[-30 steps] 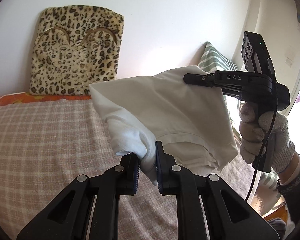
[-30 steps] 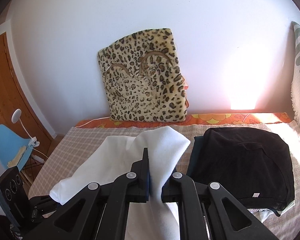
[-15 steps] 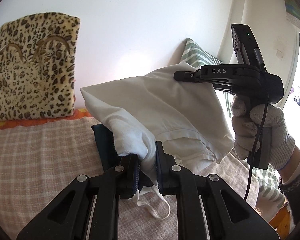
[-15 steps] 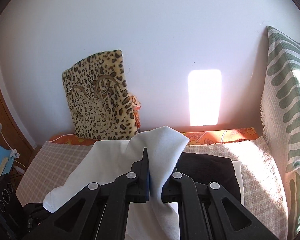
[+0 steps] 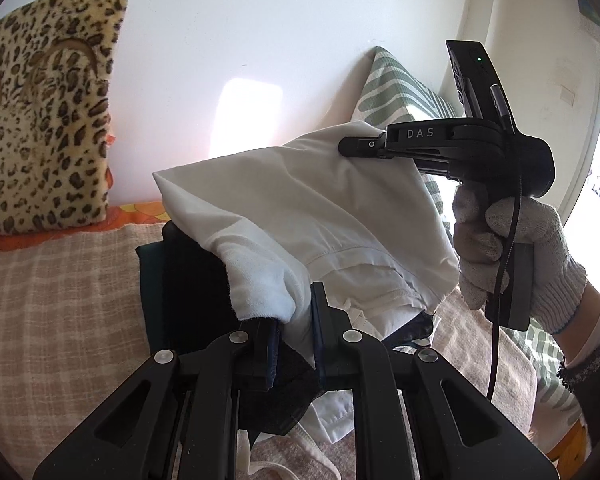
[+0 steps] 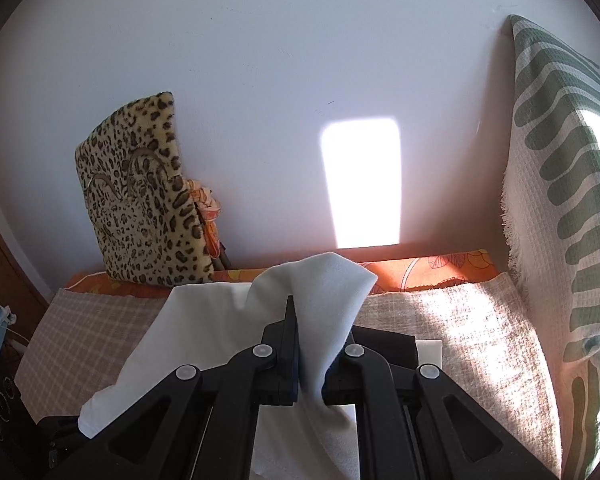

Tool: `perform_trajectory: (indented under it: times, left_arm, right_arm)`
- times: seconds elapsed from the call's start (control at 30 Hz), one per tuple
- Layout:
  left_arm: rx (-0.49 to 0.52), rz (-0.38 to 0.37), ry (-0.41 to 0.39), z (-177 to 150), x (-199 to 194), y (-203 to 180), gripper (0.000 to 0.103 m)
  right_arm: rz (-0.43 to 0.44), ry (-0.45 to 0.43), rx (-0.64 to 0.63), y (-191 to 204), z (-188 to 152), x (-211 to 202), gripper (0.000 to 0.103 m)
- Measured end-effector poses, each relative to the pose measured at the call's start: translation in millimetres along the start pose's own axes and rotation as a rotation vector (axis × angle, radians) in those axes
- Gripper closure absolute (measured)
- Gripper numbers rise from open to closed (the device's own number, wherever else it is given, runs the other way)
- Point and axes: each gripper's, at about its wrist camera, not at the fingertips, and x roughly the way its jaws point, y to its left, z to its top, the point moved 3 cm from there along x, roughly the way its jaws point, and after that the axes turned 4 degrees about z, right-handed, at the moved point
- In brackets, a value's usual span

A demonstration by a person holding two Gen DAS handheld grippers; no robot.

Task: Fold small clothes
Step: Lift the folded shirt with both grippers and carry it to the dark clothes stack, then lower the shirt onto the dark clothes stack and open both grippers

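I've got the white garment [image 5: 300, 208] pinched in both the left gripper [image 5: 294, 334] and right gripper [image 6: 314, 354], hanging above the dark stack [image 5: 188, 280]; next I lower it flat.

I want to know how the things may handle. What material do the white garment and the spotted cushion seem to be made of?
White garment: probably thin, matte cotton-like cloth; it drapes in soft folds and shows a stitched hem. The exact fibre cannot be told. Spotted cushion: looks like short plush or faux fur, with a fuzzy outline and a leopard print.
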Motion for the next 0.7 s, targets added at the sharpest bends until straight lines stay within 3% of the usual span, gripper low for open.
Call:
perform_trajectory:
  times: [0.23,0.3,0.37,0.5,0.57,0.7]
  left_arm:
    - [-0.025,-0.006,0.034,-5.8,4.4,7.6,0.091]
    - [-0.041,-0.014,0.052,-7.9,3.8,9.6,0.091]
    - [-0.048,-0.016,0.068,-9.7,3.6,12.1,0.09]
    - [-0.07,-0.01,0.099,-13.6,-2.2,15.5,0.084]
    - [-0.065,0.006,0.104,-15.3,-6.9,16.2,0.073]
    - [-0.053,0.013,0.117,-21.1,-18.9,21.8,0.069]
  right_arm:
    - [0.0,0.042,0.044,-30.0,-11.7,34.4,0.098]
    - [-0.033,0.063,0.071,-42.5,-15.4,42.0,0.087]
    - [-0.09,0.086,0.114,-58.1,-17.9,47.9,0.068]
    - [-0.246,0.102,0.131,-73.4,-19.9,47.7,0.066]
    - [-0.257,0.077,0.108,-67.4,-17.7,42.6,0.066]
    - [-0.235,0.057,0.033,-40.8,-9.4,35.9,0.066]
